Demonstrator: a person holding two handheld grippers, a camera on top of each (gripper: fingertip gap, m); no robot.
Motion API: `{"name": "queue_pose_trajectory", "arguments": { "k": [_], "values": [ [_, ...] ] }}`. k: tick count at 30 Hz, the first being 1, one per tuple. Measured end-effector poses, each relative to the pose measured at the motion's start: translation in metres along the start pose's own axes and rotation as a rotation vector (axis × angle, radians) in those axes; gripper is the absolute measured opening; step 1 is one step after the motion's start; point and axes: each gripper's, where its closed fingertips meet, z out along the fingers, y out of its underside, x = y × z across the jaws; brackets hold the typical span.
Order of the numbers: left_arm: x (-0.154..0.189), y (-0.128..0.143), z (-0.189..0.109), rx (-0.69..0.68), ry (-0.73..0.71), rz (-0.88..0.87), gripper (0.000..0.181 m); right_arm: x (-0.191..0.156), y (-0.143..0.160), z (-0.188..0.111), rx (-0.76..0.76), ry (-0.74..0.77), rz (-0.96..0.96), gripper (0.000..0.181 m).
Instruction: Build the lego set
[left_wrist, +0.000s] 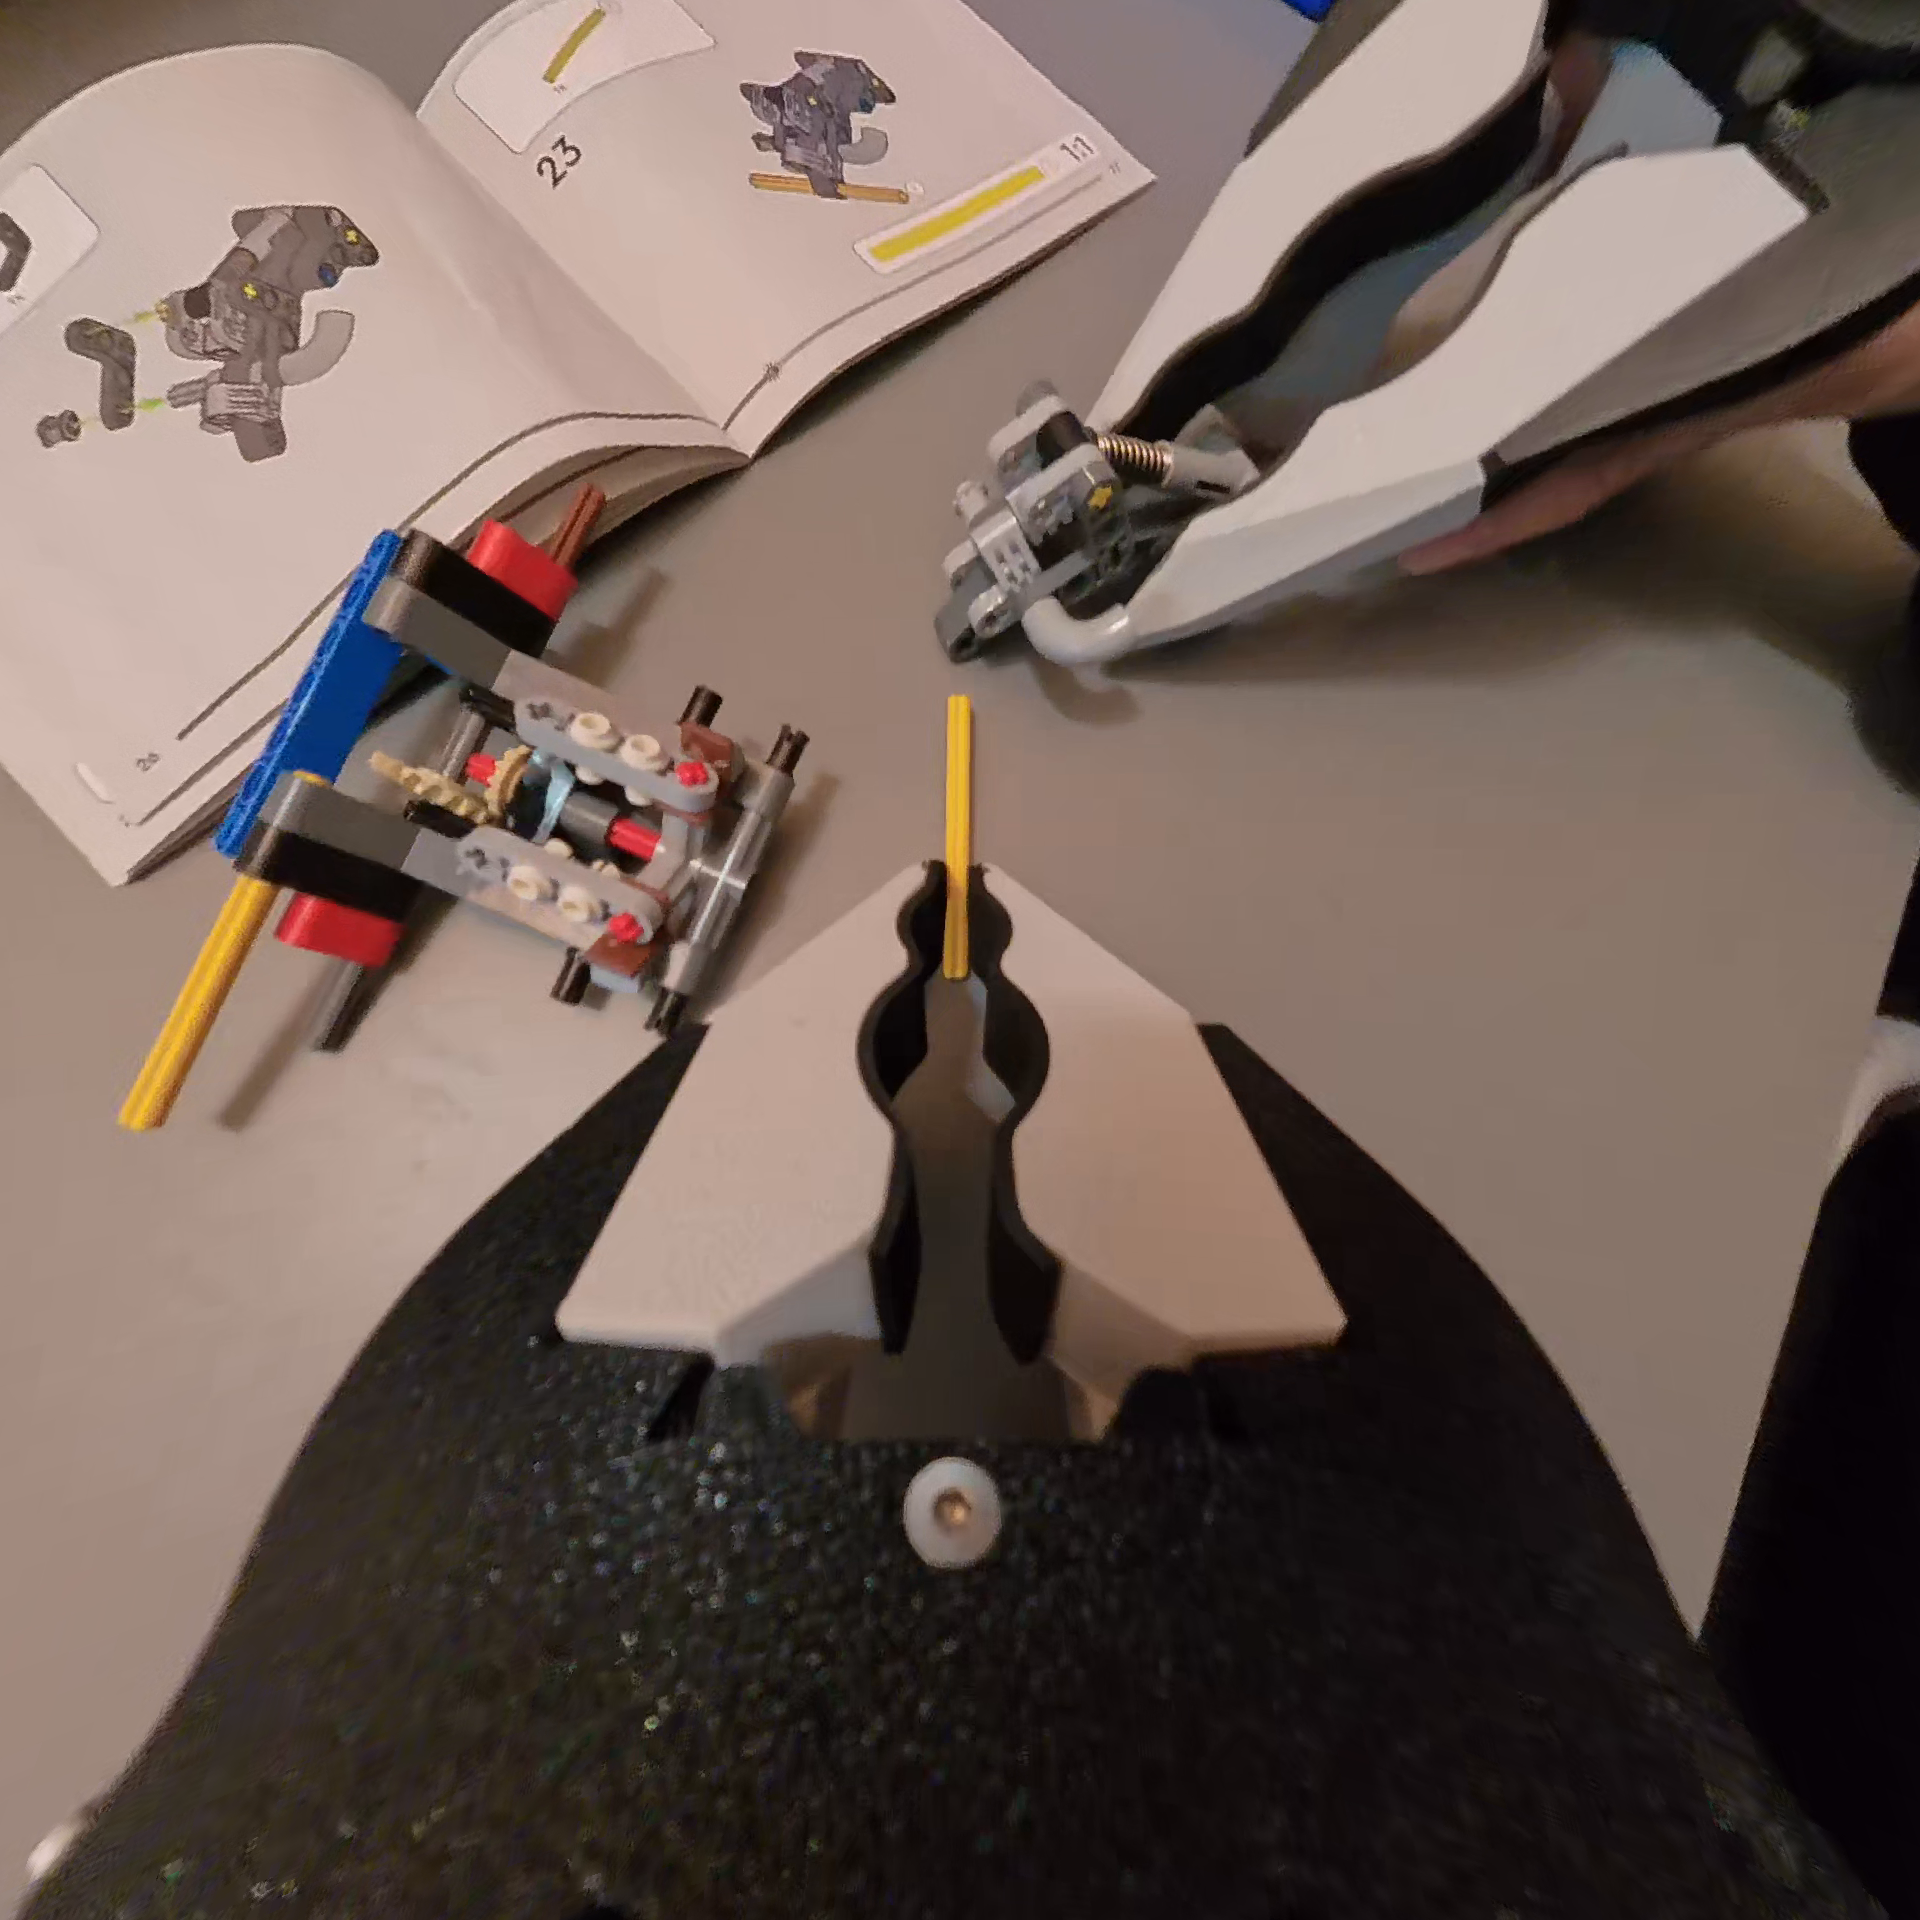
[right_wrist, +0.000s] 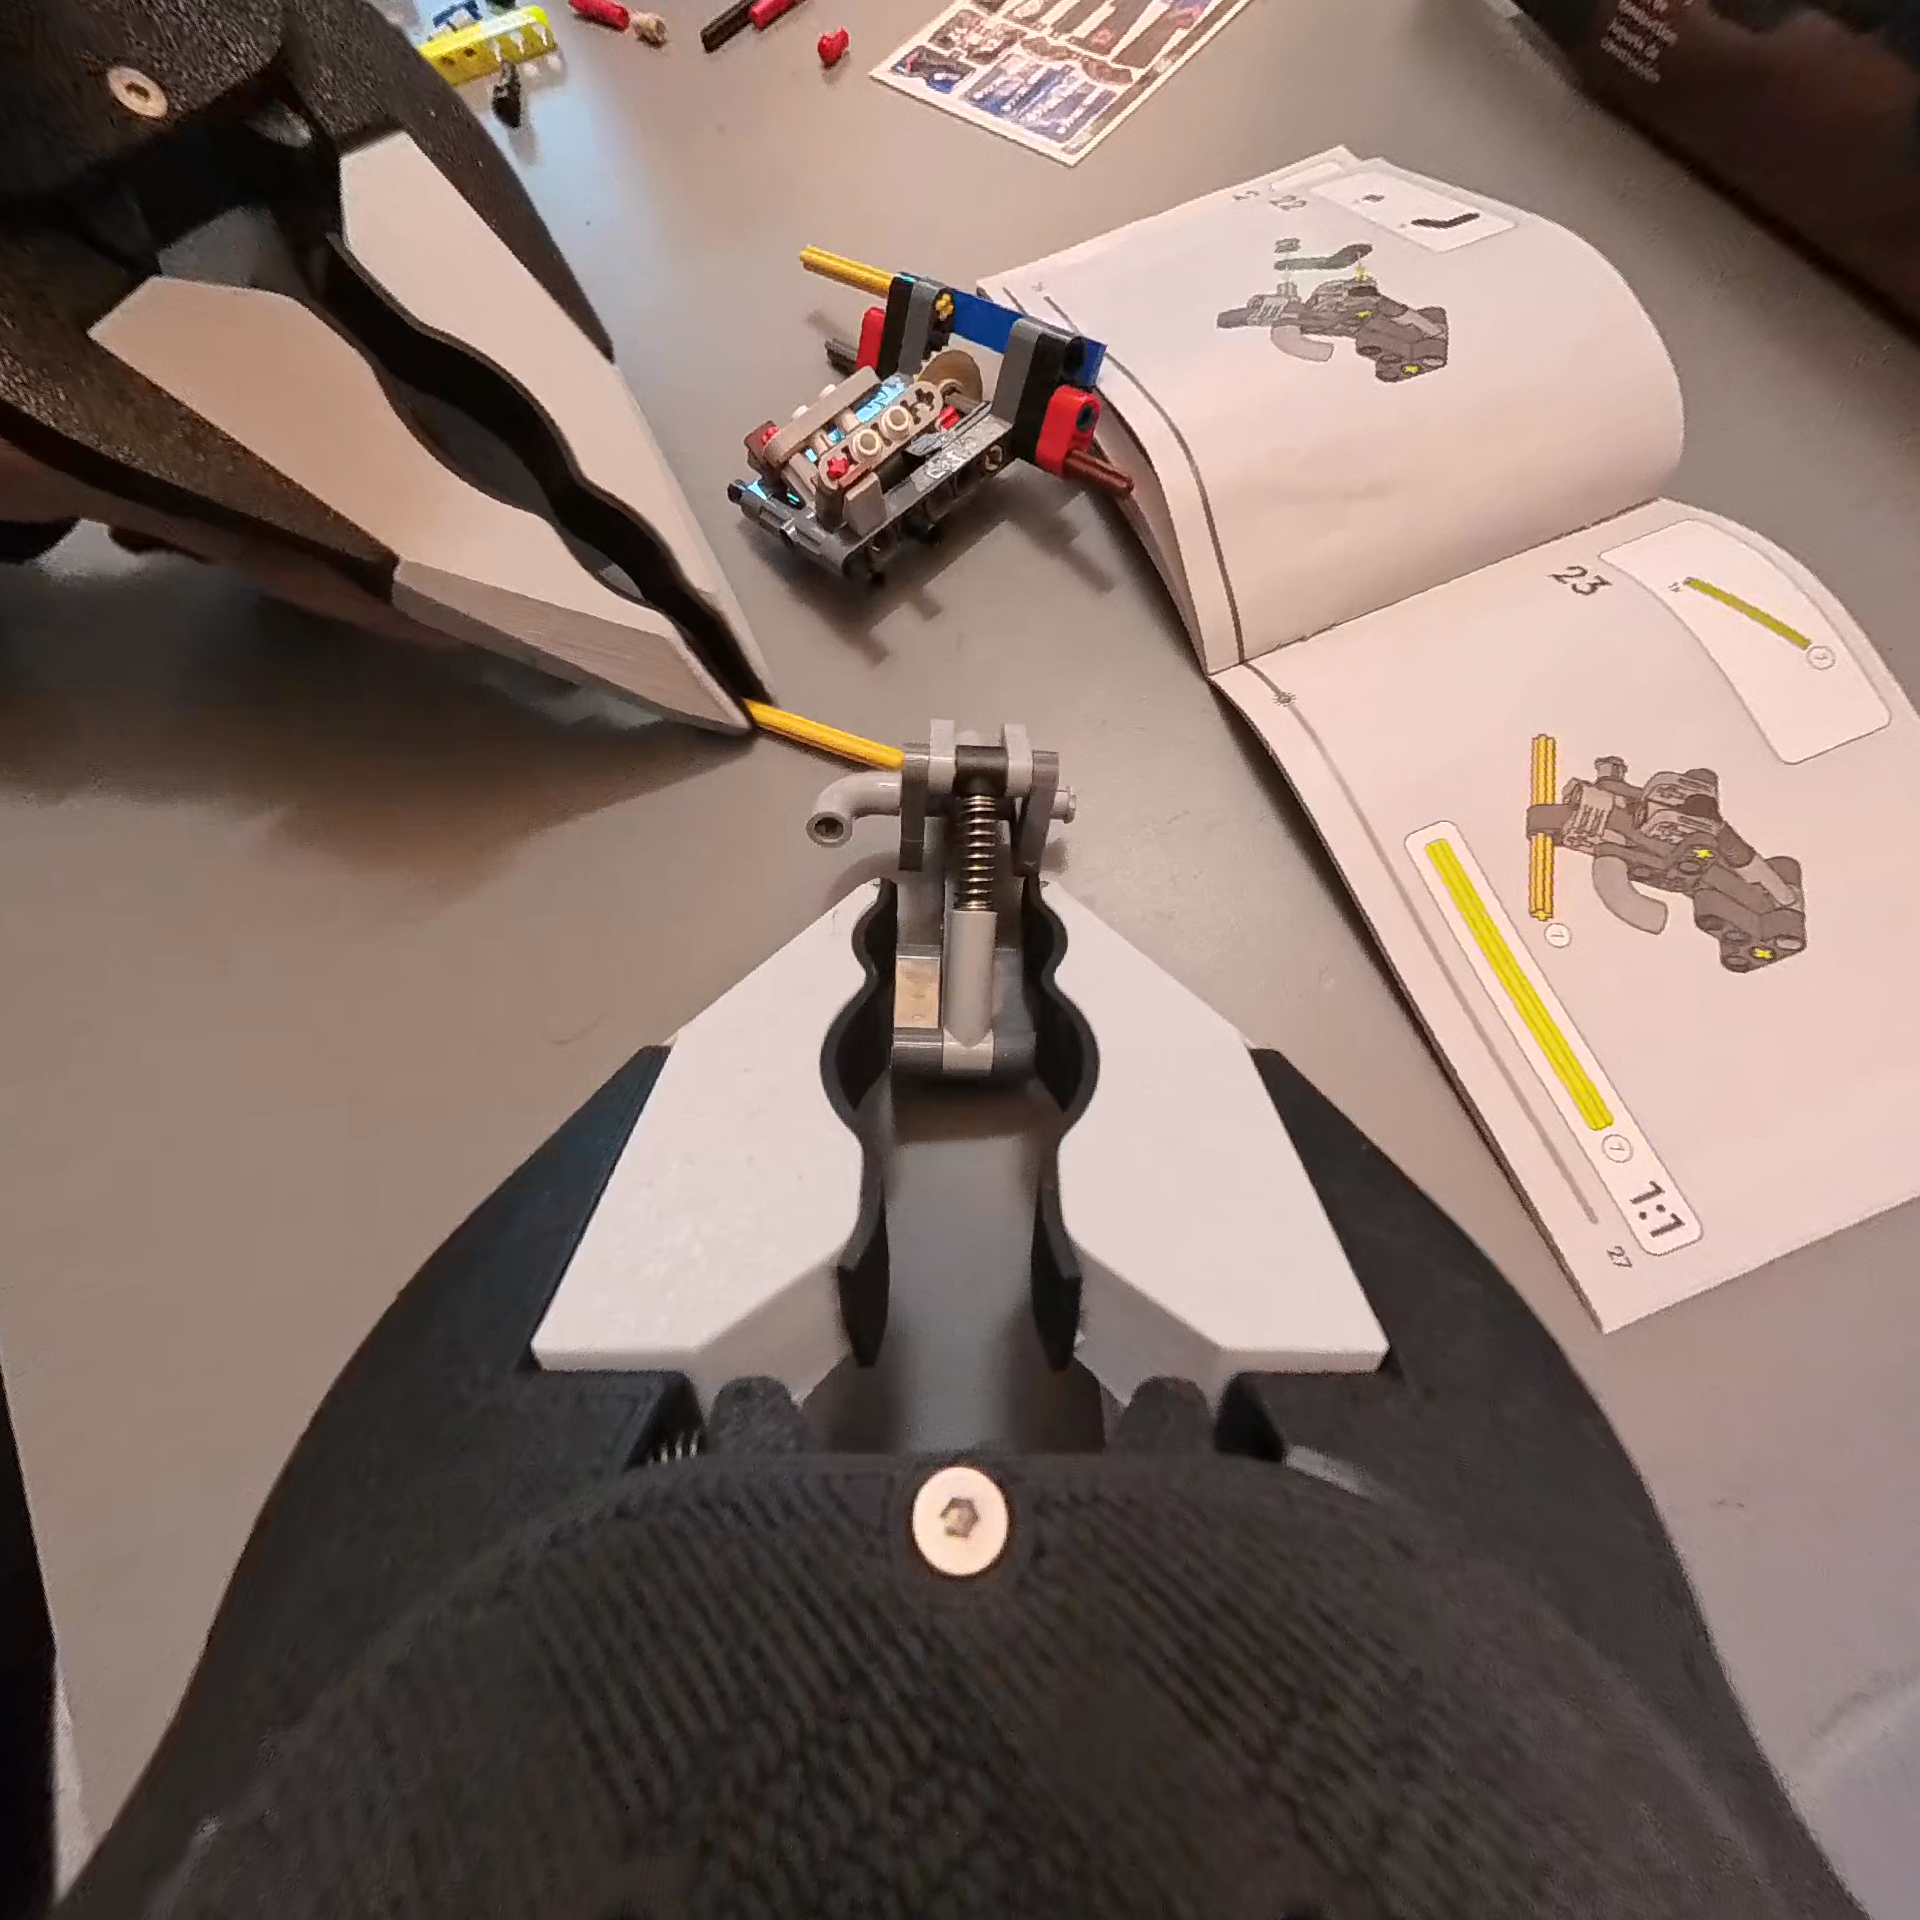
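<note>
My left gripper (left_wrist: 954, 871) is shut on a thin yellow axle (left_wrist: 958, 790) that sticks out forward past its tips. In the right wrist view the same gripper (right_wrist: 750, 713) comes in from the left, and the yellow axle (right_wrist: 821, 738) points at the grey assembly. My right gripper (right_wrist: 961, 894) is shut on a small grey assembly with a metal spring (right_wrist: 971, 821) and a curved grey tube. In the left wrist view that grey assembly (left_wrist: 1049, 520) sits in the right gripper (left_wrist: 1195, 520) at the upper right, apart from the axle tip.
A larger blue, red and grey sub-build (left_wrist: 488, 769) with a long yellow axle lies on the grey table (left_wrist: 1351, 935), also seen in the right wrist view (right_wrist: 914, 416). An open instruction booklet (left_wrist: 520, 260) (right_wrist: 1455, 623) lies beside it. Loose pieces (right_wrist: 499, 47) and a sticker sheet (right_wrist: 1049, 62) lie far back.
</note>
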Motion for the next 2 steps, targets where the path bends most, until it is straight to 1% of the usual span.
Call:
{"name": "queue_pose_trajectory", "arguments": {
  "k": [1,2],
  "values": [
    [-0.0005,-0.0016,0.0015,0.003,-0.002,-0.008,0.001,-0.0001,0.0,0.0002,0.0,0.004,-0.002,0.022],
    [-0.0008,-0.0029,0.0027,0.005,-0.004,-0.014,0.001,-0.0003,0.0001,0.0002,-0.001,0.009,-0.01,0.022]
  ]
}}
